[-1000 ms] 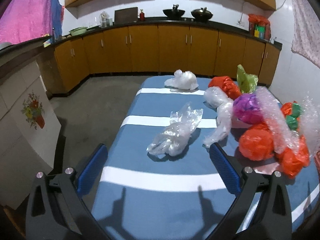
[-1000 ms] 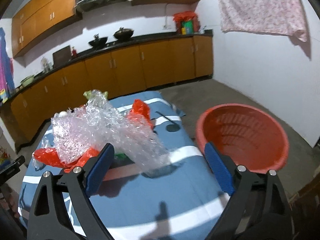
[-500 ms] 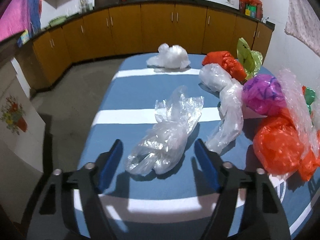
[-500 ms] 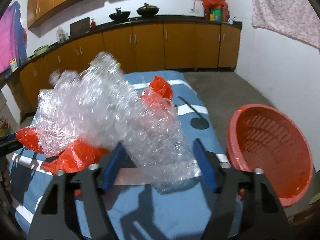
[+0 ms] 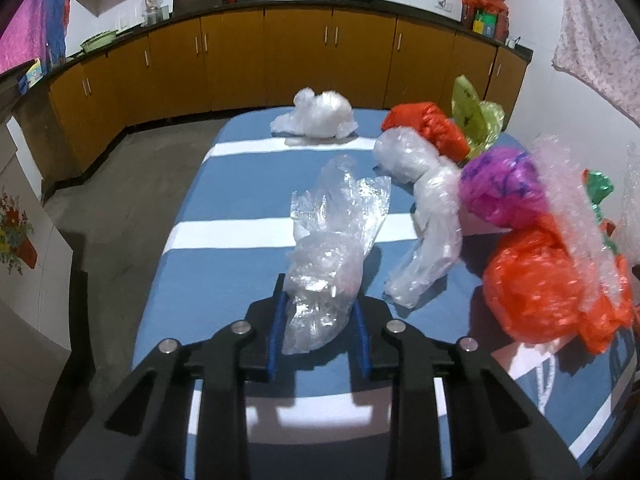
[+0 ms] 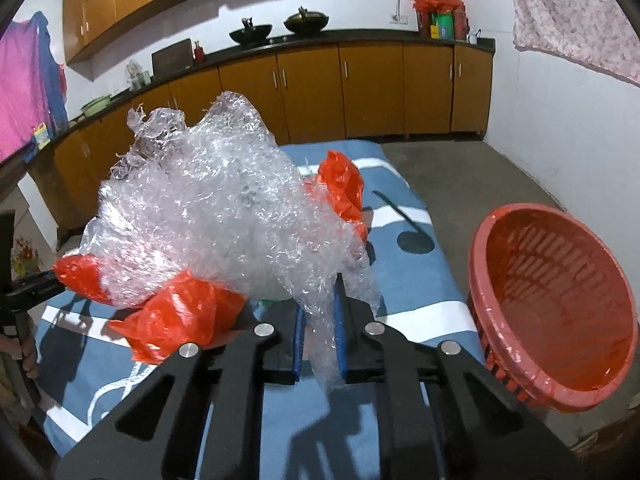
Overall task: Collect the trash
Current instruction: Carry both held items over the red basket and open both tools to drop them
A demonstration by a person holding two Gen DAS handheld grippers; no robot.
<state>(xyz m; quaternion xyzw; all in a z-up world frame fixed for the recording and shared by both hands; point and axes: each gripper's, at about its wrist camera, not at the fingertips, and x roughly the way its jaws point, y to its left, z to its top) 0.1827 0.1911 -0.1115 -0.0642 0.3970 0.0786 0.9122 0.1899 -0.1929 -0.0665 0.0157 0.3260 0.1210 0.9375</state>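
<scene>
Left wrist view
Left gripper (image 5: 320, 320): its jaws are closing; the blue pads press on both sides of a crumpled clear plastic bag (image 5: 334, 256), gripping its near end.
Clear plastic bag: lies lengthwise on the blue cloth with white stripes (image 5: 224, 232) that covers the table, its far end fanned out and loose.
Other trash: a white plastic bag (image 5: 316, 118) sits at the far end of the table; a long translucent bag (image 5: 424, 208) lies just right of the gripped one; along the right edge are an orange bag (image 5: 532, 288), a purple bag (image 5: 500, 192), a second orange bag (image 5: 428, 122), a yellow-green bag (image 5: 476, 114) and bubble wrap (image 5: 568, 200).
Background: brown kitchen cabinets (image 5: 296, 60) under a dark counter with two woks.

Right wrist view
Right gripper (image 6: 320, 320): its jaws are closing, narrow; the blue pads pinch a hanging tail of a large sheet of bubble wrap (image 6: 224, 216).
Bubble wrap: heaped over orange plastic bags (image 6: 180, 316) on the striped cloth, spreading up and left of the gripper.
Basket: a red plastic basket (image 6: 556, 304) stands beside the table on the right, tilted toward the camera.
Left edge: part of the other gripper's black frame is visible, held by a hand (image 6: 24, 356).
</scene>
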